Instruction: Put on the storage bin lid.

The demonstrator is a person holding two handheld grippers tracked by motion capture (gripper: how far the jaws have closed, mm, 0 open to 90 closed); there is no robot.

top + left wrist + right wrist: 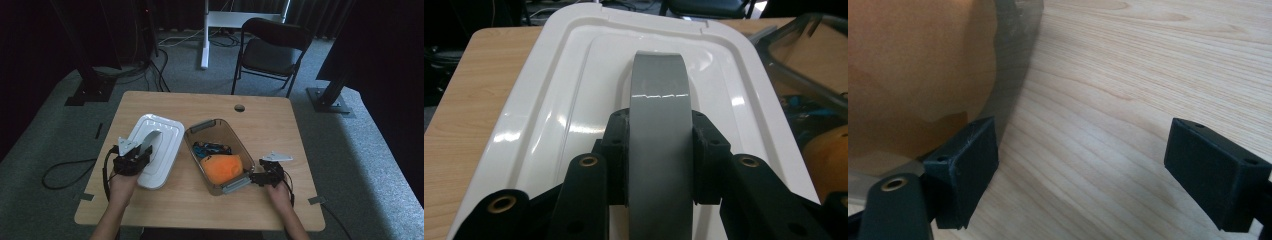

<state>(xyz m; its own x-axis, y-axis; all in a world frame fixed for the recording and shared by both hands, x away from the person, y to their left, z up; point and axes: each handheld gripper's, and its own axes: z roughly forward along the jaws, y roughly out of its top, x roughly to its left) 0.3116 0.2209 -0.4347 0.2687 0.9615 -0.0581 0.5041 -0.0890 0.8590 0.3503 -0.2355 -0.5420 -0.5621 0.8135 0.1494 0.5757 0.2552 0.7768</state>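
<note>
Nearest me, my left gripper [659, 165] is clamped on the grey handle [659, 95] of the white lid [549, 100], jaws pinching it from both sides. The lid lies flat on the worktop [280, 125], its long axis running away from me, and just beside the clear bin [218, 150] on the bin's left. My right gripper [1088, 170] stands wide and empty at the bin's near right corner, one jaw touching the wall. The bin holds an orange plush [223, 167]. I judge the lid must travel rightward over the bin; beyond it the worktop offers open room.
</note>
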